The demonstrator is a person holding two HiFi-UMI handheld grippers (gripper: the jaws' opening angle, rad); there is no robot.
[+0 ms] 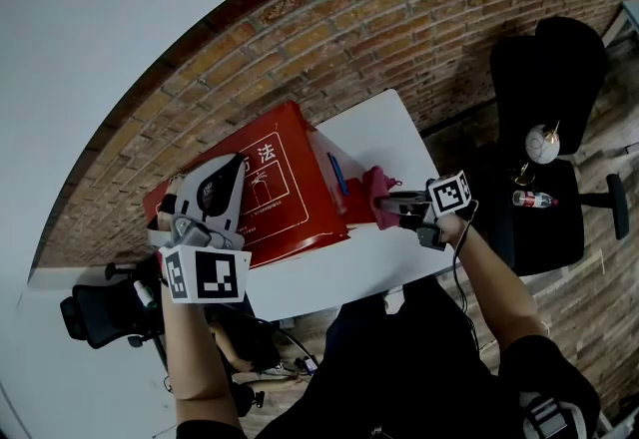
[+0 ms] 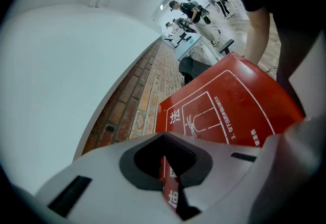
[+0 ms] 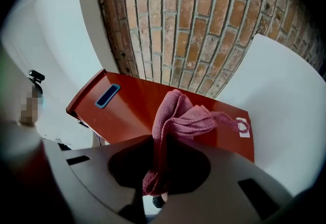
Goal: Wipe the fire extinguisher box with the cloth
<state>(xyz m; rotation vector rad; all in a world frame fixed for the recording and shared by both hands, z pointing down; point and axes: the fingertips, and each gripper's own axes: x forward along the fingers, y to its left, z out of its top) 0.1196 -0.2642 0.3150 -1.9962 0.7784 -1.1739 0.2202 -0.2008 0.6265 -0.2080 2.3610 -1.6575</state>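
The red fire extinguisher box [image 1: 285,203] lies on the white table [image 1: 394,128] with its white-printed face up. My left gripper [image 1: 222,168] is at the box's left part. In the left gripper view its jaws [image 2: 168,177] are shut on a thin red edge of the box [image 2: 229,106]. My right gripper [image 1: 387,206] comes in from the right, shut on a pink cloth [image 1: 379,186] held at the box's right side. In the right gripper view the cloth [image 3: 175,121] bunches out of the gripper [image 3: 158,167] in front of the box's red side [image 3: 127,111], which has a blue recessed handle [image 3: 107,95].
A brick wall [image 1: 399,8] runs behind the table. At the right a black chair [image 1: 544,227] carries a bottle [image 1: 529,199] and a white object [image 1: 543,144]. Another black chair [image 1: 100,312] stands at the lower left. Far down the room are people [image 2: 188,11].
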